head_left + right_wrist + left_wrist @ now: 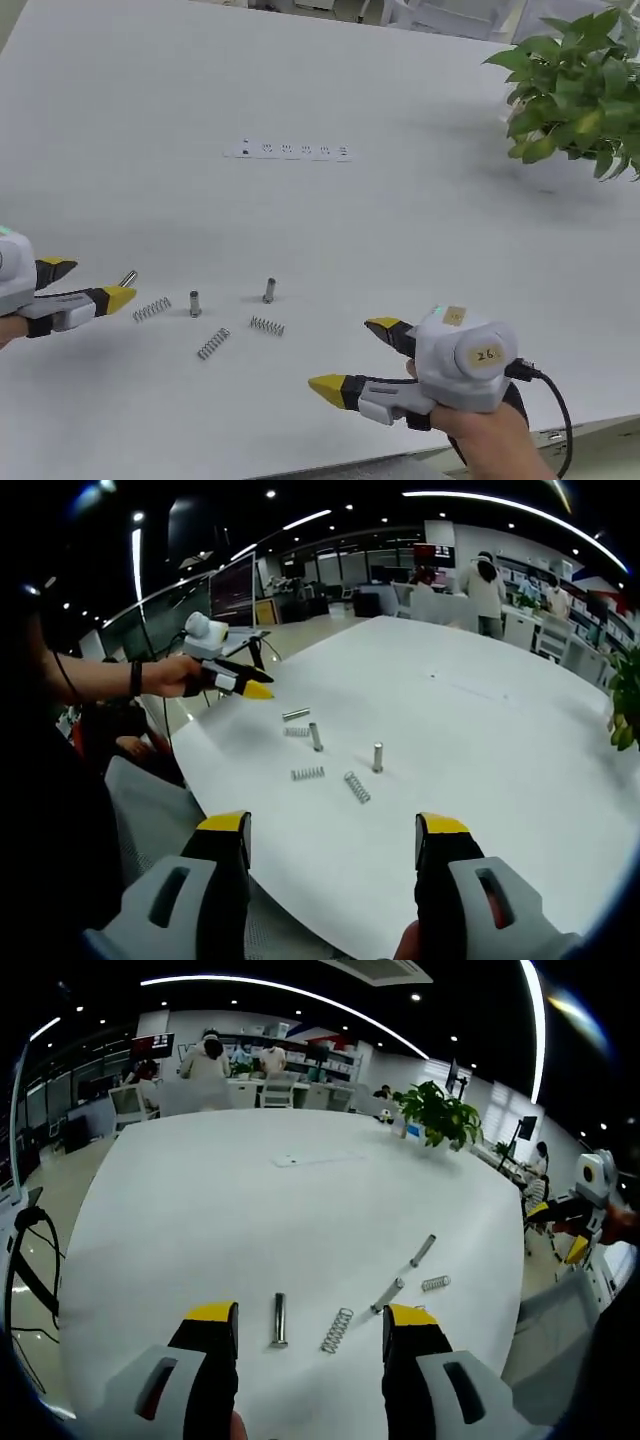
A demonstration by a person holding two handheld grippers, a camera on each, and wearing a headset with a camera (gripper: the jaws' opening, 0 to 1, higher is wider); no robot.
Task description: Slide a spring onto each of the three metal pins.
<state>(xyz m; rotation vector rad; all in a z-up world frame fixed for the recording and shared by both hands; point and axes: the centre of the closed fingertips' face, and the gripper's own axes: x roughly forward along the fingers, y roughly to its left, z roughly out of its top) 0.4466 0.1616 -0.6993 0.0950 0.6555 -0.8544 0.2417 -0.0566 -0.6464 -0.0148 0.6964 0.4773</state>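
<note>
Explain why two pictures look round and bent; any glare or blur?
Left gripper view: fisheye lens curves the ceiling light strip into an arc. Right gripper view: same bulge, darker toward its left side. Head view: straight, evenly lit, soft shadow beside the plant, springs small but sharp.

- There's the white table (430, 250), wide and matte.
- Near its front edge stand the upright pin (195, 303) and the second upright pin (269, 290). The tipped pin (128, 278) lies further left.
- Left spring (152, 309), middle spring (213, 343) and right spring (267, 326) all lie flat beside them.
- Power strip (288, 150) further back, leafy plant (580, 90) far right.
</note>
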